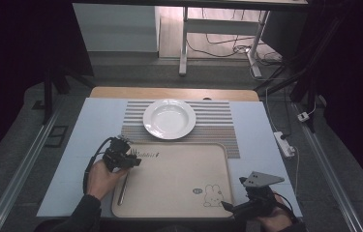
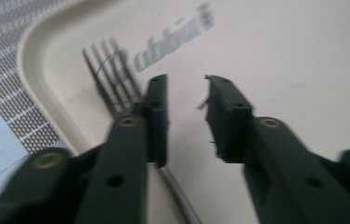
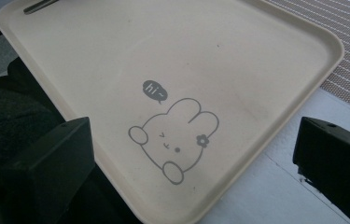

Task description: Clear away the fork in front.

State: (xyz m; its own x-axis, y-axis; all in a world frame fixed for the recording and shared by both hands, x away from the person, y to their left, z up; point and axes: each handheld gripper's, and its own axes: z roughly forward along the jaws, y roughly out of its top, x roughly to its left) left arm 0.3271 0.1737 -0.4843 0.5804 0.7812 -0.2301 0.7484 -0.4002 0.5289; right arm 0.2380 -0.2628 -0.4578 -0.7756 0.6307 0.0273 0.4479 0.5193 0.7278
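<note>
Fork [image 2: 112,88] lies on tray [image 2: 303,56] beneath the released left tool [image 2: 186,119].

One fork [image 1: 125,186] lay on one cream tray [image 1: 179,203], and that tray carried one printed rabbit drawing [image 3: 175,140] with one small speech bubble [image 3: 154,90] beside it. One white plate [image 1: 169,119] sat on one striped placemat [image 1: 218,126]. One pale blue sheet [image 1: 80,145] covered the counter [image 1: 121,92]. Two tools were counted, a left tool [image 1: 133,159] and a right tool [image 1: 227,207], each with two black jaws. One white power strip [image 1: 285,144] lay off to the side.
</note>
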